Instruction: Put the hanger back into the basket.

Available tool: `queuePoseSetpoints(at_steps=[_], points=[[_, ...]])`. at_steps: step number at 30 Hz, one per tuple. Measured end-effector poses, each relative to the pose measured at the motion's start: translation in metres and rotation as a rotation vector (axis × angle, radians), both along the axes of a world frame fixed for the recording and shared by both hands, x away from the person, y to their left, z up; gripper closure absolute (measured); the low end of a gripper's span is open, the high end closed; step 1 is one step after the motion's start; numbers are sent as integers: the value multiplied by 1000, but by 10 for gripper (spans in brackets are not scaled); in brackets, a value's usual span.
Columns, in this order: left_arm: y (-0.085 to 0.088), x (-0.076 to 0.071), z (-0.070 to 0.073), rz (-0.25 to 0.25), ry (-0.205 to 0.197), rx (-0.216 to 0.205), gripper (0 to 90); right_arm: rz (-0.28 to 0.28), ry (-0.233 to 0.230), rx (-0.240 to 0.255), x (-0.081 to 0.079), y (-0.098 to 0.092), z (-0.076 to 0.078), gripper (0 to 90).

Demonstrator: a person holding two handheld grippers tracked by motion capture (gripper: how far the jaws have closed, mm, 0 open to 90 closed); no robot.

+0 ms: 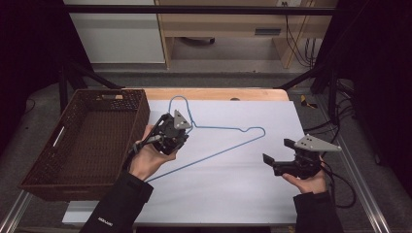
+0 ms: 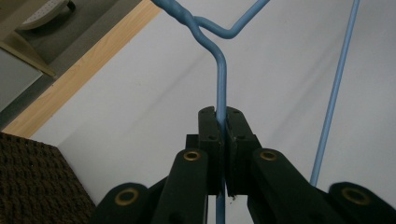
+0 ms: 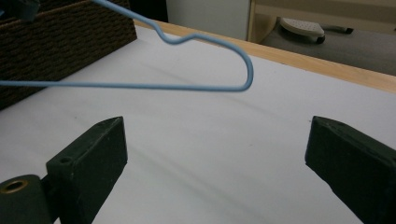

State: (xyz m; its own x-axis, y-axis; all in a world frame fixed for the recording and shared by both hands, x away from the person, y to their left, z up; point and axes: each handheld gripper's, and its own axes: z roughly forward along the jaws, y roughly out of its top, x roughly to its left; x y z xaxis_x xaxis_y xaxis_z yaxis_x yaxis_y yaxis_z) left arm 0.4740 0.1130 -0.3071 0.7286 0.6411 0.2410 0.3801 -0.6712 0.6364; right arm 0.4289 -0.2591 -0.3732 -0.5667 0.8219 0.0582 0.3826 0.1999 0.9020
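Between left gripper [image 2: 222, 122] fingers [image 2: 208, 135], blue hanger [image 2: 221, 79] wire, clamped

Black claws [image 1: 167, 127], brass screws, black sleeves [image 1: 119, 206]

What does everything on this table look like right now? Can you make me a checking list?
Surface: white sheet covering a wooden table.
Job's things: thin blue wire hanger, one end raised; empty dark woven basket at the left edge.
Clutter: nothing seen.
Grippers: left gripper shut on the hanger's wire; right gripper open, empty, near the hanger's corner.
Cables: black cable trailing from the right gripper.
Surroundings: pale wooden furniture, grey floor, dark curtains.
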Motion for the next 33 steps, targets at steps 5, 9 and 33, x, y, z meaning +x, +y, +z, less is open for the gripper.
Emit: queuePoseSetpoints(at_steps=[5,9,33], points=[[11,2,8,27,-7,-13,872,-20,-4,-3,-1,-2,-5,51],[17,4,14,44,-15,-16,871,-23,-16,0,-2,-4,-6,49],[84,17,59,175,-85,-43,872,-29,-30,-2,-7,-7,-9,39]])
